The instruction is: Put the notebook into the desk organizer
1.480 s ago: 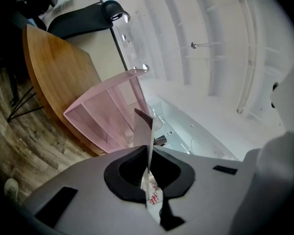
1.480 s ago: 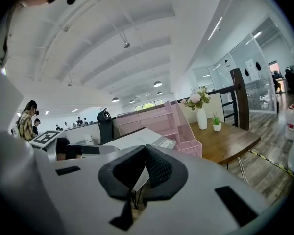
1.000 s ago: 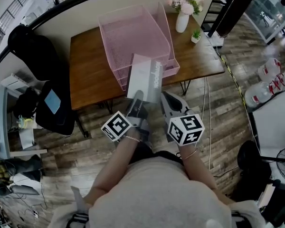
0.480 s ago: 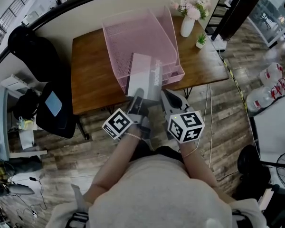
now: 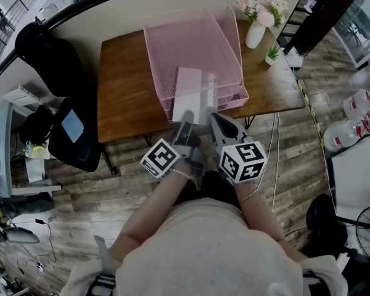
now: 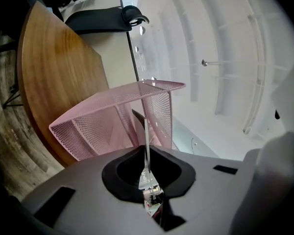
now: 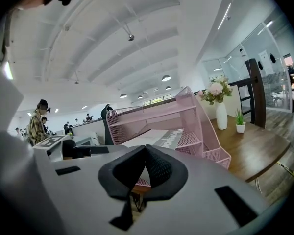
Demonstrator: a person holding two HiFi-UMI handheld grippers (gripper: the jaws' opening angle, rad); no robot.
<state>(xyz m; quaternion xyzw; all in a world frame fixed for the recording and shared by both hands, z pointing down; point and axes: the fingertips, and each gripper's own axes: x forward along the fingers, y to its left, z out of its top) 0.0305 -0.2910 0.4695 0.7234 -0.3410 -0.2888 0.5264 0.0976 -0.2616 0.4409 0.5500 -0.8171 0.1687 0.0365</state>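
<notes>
Half a second on, the notebook (image 5: pixel 192 94), clamped edge-on in the left gripper (image 5: pixel 185 121), has slid deeper into the organizer's (image 5: pixel 191 36) lower tier on the counter (image 5: pixel 123 91). The right gripper (image 5: pixel 216 121), jaws together and empty, sits just beside it. Release seems close.

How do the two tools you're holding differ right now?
The left tool is clamped on the notebook; the right tool is shut on nothing. The left tool meets the notebook's near edge; the right tool lies by its right corner. Both point toward the pink desk organizer.
</notes>
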